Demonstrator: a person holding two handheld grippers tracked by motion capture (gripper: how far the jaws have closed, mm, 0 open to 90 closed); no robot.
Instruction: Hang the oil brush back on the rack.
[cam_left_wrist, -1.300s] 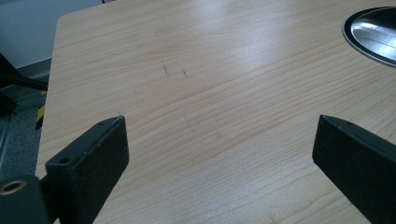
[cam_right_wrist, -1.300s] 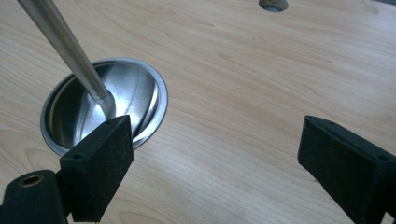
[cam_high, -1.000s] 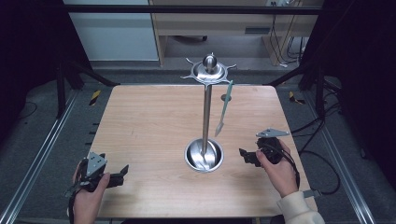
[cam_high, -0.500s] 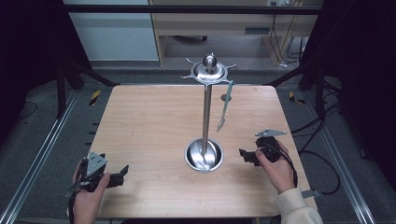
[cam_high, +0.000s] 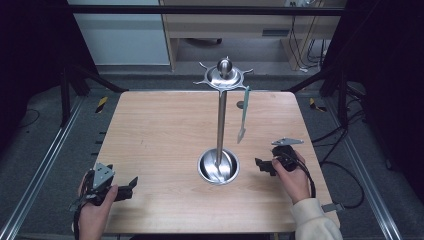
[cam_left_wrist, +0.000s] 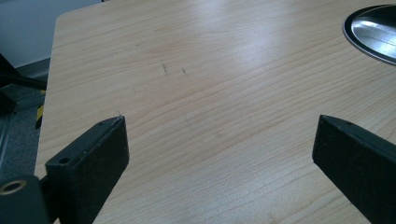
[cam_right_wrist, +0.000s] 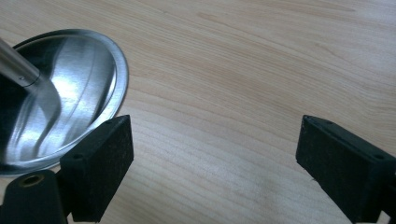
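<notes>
A steel utensil stand (cam_high: 221, 120) rises from a round dish base (cam_high: 218, 166) in the middle of the wooden table (cam_high: 160, 130). A pale green utensil (cam_high: 243, 114) hangs from one hook of its star-shaped top (cam_high: 223, 75). My right gripper (cam_high: 261, 165) rests just right of the base, open and holding nothing; its own view shows the base (cam_right_wrist: 60, 98) to the left of its wide-apart jaws. My left gripper (cam_high: 131, 184) lies at the table's near left corner, open, with bare wood between its jaws and the base rim (cam_left_wrist: 373, 32) at the upper right.
Metal rails (cam_high: 45, 160) run along both sides of the table. A desk and cables (cam_high: 300, 35) stand behind it. The table's left edge (cam_left_wrist: 46, 93) drops to a grey floor.
My right gripper has drifted slightly nearer to the front edge. The left gripper and the stand have not moved.
</notes>
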